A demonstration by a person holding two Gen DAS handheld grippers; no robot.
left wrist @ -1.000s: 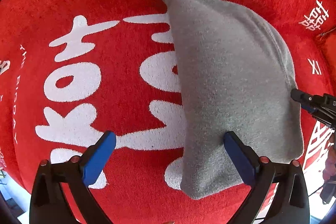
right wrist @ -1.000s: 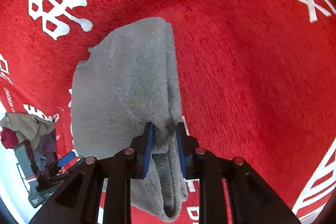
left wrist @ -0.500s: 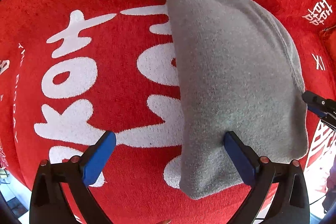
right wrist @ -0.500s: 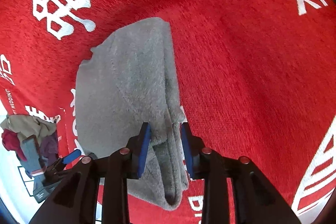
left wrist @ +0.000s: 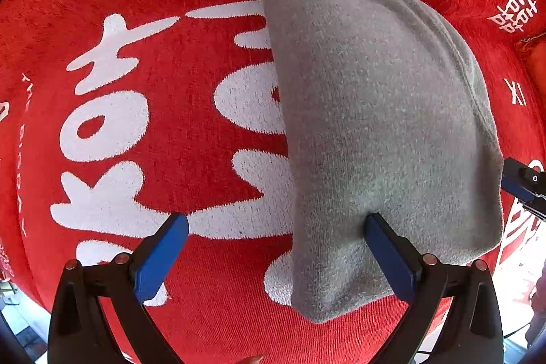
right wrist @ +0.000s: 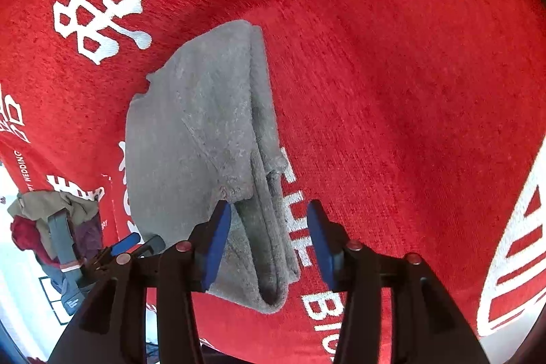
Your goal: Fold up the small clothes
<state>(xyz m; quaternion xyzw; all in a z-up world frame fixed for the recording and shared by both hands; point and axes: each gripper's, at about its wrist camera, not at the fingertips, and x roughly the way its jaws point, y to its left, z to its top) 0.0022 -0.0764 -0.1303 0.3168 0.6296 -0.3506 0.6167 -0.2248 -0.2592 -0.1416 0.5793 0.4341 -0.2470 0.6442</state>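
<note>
A grey knit garment [left wrist: 372, 125] lies folded on a red cloth with white lettering [left wrist: 163, 125]. My left gripper [left wrist: 276, 244] is open; its right blue finger [left wrist: 385, 254] presses on the garment's near left part, its left finger rests over bare cloth. In the right wrist view the garment [right wrist: 204, 131] lies with its folded edge toward me. My right gripper [right wrist: 269, 234] is open, its jaws standing either side of that folded edge, holding nothing. The right gripper's tip also shows in the left wrist view [left wrist: 522, 183].
The red cloth [right wrist: 392, 91] covers the whole surface. A pile of other clothes [right wrist: 51, 220] sits beyond the cloth's left edge in the right wrist view. The left gripper [right wrist: 129, 244] shows beside it.
My right gripper was shut on the garment's folded edge and has opened, letting it go. The left gripper stayed open and in place.
</note>
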